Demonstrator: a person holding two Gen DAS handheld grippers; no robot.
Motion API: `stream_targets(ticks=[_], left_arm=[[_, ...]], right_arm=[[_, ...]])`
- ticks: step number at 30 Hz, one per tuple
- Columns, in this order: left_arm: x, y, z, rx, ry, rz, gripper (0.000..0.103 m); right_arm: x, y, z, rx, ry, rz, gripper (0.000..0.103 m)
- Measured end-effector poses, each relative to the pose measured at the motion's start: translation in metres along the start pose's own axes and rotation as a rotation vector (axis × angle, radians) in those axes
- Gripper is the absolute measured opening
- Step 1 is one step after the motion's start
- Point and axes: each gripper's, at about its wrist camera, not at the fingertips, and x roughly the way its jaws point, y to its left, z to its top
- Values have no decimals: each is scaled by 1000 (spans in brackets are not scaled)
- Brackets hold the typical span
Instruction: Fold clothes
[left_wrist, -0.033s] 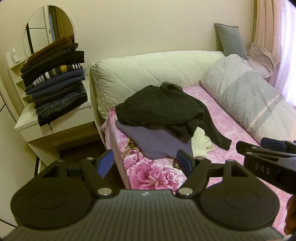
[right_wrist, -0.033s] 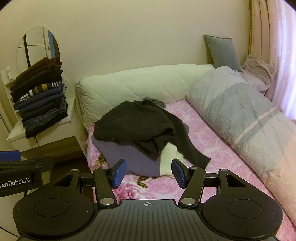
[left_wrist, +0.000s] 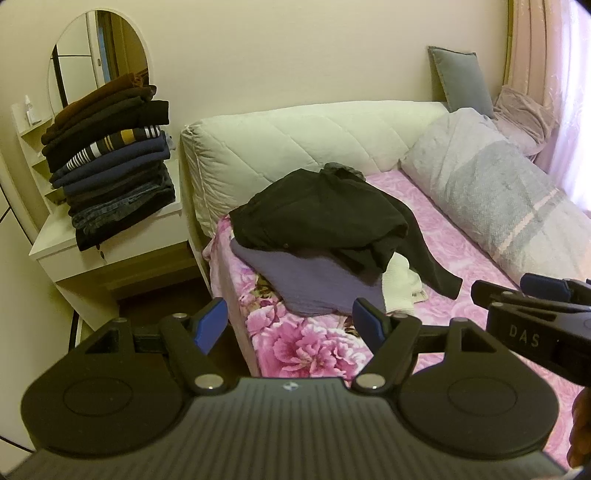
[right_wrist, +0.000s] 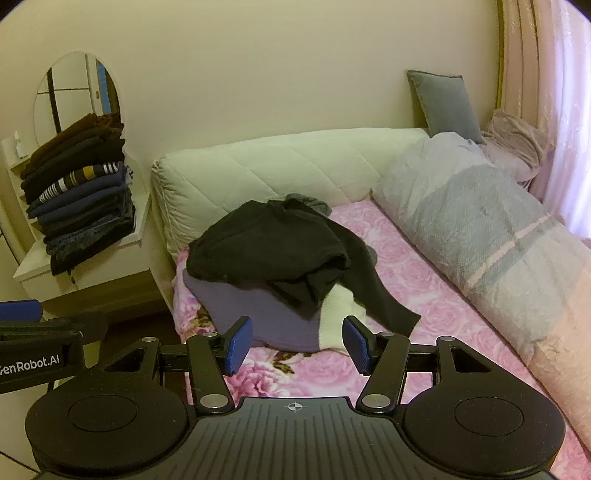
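Right now both tongs hang in the air in front of the bed (right_wrist: 424, 280), and they hold nothing. The left gripper (left_wrist: 290, 326) has its blue fingers wide apart. The right gripper (right_wrist: 297, 345) has its fingers wide apart too.

A messy pile of clothes sits near the corner of the pink flowery bed. A black top (right_wrist: 273, 247) lies on the heap, with one sleeve hanging down onto the sheet. Under it is a purple garment (right_wrist: 266, 314), and a white garment (right_wrist: 336, 317) pokes out beside that.

A tall stack of folded clothes (left_wrist: 110, 170) stands on the white side table (left_wrist: 70, 240), well apart from the pile.
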Motion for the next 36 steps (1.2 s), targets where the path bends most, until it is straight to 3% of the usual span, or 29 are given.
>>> stream_targets(ticks=[36], left_arm=[[-20,32,-18,-5,-7,-11,72]], right_arm=[[-20,21,-6,15,-32,-48,58]])
